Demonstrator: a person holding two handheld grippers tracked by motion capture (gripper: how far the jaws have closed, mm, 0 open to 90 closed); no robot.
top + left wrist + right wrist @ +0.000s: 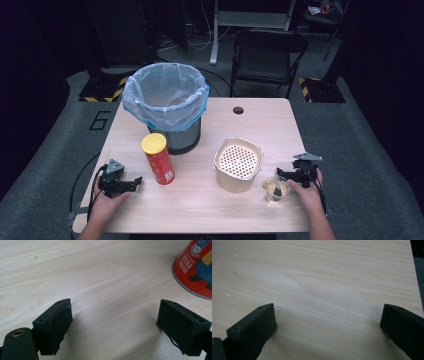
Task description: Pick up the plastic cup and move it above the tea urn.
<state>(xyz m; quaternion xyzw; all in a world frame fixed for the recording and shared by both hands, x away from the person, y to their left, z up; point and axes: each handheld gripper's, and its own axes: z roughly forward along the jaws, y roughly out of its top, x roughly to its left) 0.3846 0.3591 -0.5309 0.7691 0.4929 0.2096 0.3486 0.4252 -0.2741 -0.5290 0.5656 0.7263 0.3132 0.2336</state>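
Note:
A red chips can [158, 159] with a yellow lid stands upright at the table's front left. My left gripper [131, 182] rests on the table just left of it, open and holding nothing. In the left gripper view the open gripper [115, 325] frames bare wood, with the can's base [197, 270] ahead to the right. A cream perforated bowl [239, 164] sits right of centre. A small clear cup [276, 190] with something dark and yellow inside stands beside my right gripper [283, 174]. The right gripper [328, 326] is open over bare wood.
A grey bin [166, 100] lined with a pale blue bag stands at the back left of the wooden table [210, 205]. A round cable hole [238, 110] lies near the far edge. A black folding chair [267, 57] stands beyond the table.

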